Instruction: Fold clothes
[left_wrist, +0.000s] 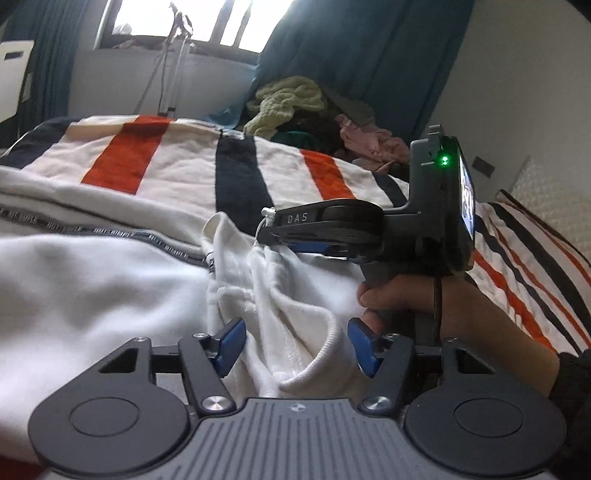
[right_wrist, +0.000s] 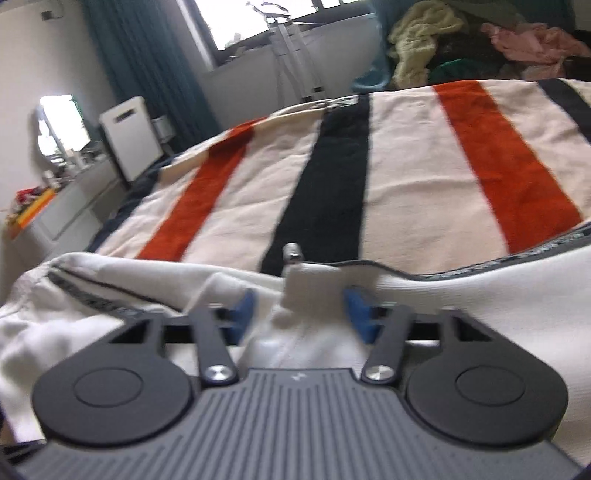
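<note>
A white garment (left_wrist: 92, 280) with a grey lettered band lies on the striped bed cover (left_wrist: 177, 166). My left gripper (left_wrist: 295, 343) is open, its blue fingers either side of a bunched white fold. The right gripper's body (left_wrist: 369, 229) shows in the left wrist view, lying over the same bunched cloth, held by a hand. In the right wrist view the right gripper (right_wrist: 299, 314) is open above the white garment (right_wrist: 480, 295), with a white drawstring and its metal tip (right_wrist: 291, 254) between the fingers. The view is blurred.
A pile of clothes (left_wrist: 291, 107) sits at the far end of the bed, also in the right wrist view (right_wrist: 461, 33). Teal curtains (left_wrist: 354, 55) and a window are behind. A dresser with a mirror (right_wrist: 55, 129) stands left of the bed.
</note>
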